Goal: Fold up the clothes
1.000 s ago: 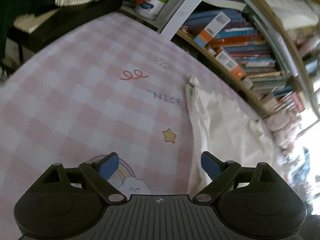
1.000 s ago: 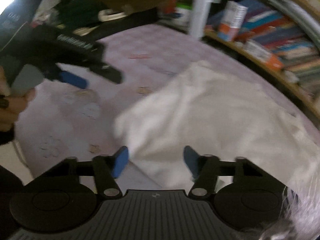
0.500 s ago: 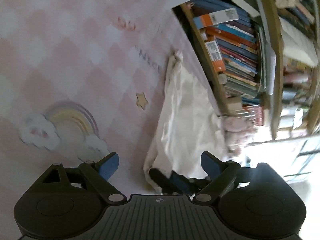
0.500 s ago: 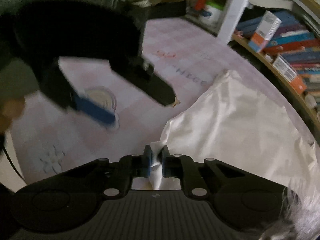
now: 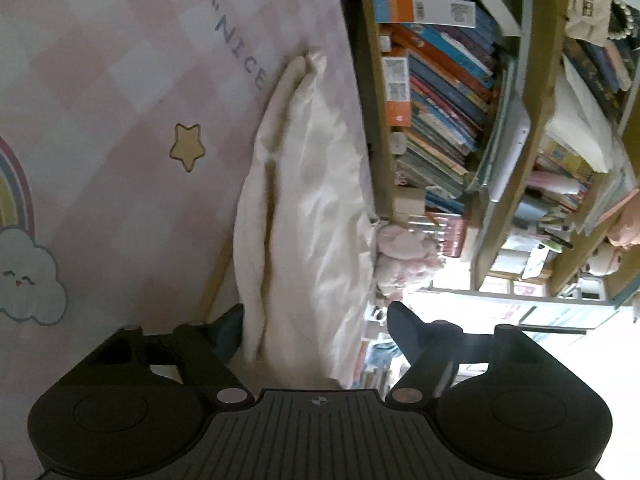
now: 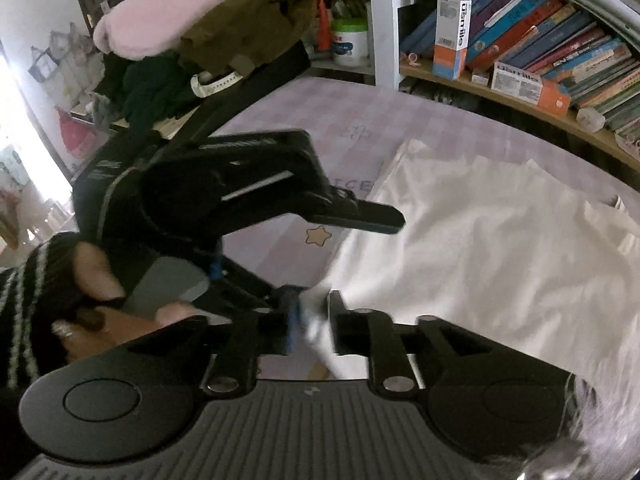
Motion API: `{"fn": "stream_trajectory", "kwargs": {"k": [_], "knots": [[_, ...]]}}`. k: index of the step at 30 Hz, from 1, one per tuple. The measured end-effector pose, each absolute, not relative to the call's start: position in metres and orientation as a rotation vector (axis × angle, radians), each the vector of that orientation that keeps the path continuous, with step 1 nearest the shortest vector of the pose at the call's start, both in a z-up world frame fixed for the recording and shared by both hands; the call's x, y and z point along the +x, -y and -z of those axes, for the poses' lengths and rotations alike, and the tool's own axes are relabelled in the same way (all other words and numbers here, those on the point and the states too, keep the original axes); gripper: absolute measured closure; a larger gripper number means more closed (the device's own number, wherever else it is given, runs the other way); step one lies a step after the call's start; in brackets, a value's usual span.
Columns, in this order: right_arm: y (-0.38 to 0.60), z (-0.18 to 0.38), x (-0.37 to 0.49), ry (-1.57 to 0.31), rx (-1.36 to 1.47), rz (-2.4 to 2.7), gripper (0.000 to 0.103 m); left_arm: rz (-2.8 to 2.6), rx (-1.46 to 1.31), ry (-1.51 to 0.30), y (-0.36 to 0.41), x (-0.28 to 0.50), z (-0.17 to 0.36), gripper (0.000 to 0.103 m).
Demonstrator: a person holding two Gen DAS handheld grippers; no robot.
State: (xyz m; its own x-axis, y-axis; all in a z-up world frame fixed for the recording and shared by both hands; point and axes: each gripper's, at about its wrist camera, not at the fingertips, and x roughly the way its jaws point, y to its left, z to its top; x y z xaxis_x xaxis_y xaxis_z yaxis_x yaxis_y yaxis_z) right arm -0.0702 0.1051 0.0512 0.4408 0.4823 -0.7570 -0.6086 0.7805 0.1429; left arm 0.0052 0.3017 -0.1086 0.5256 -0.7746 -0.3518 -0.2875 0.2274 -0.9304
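The mat (image 5: 120,80) reads "NICE"; a box (image 6: 452,36), "usmile".

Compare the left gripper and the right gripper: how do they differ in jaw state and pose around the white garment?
The left gripper straddles the white garment with wide jaws that are closing and do not press it; the right gripper has narrow jaws that are opening, with a corner of cloth between them. Both have blue pads and work at the same near edge.

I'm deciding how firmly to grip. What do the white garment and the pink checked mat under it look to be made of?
The garment looks like thin, smooth woven cloth with a slight satin sheen; it falls in soft, shiny folds. That could be silk or polyester. The mat looks like a flat printed sheet, matte, with a star and a rainbow on it; fabric or foam, I cannot tell.
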Motion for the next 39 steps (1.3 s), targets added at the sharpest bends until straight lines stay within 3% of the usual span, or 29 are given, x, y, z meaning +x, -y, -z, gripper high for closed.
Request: {"fn": "stream_trajectory", "kwargs": {"k": [5, 11, 18, 23, 26, 33, 39], "knots": [[-0.087, -0.051, -0.061, -0.902, -0.117, -0.615, 0.060, 0.399, -1.345, -1.036, -0.302, 0.003, 0.115, 0.043], [-0.062, -0.048, -0.049, -0.946, -0.062, -0.508, 0.045, 0.369, -1.297, -1.064, -0.301, 0.002, 0.118, 0.053], [-0.040, -0.029, -0.020, -1.040, 0.058, -0.395, 0.036, 0.366, -1.259, -1.074, -0.299, 0.002, 0.117, 0.057], [-0.040, -0.022, 0.018, -1.097, 0.058, -0.322, 0.035, 0.328, -1.222, -1.106, -0.299, 0.001, 0.120, 0.082], [-0.048, -0.028, 0.042, -1.099, 0.017, -0.325, 0.028, 0.295, -1.214, -1.116, -0.299, -0.002, 0.122, 0.095], [-0.085, -0.044, 0.119, -1.222, 0.035, -0.330, 0.025, 0.372, -0.956, -1.016, -0.278, 0.001, 0.071, 0.096], [-0.145, -0.061, 0.151, -1.246, -0.147, -0.400, 0.023, 0.411, -0.937, -1.004, -0.272, 0.006, 0.065, 0.096]]}}
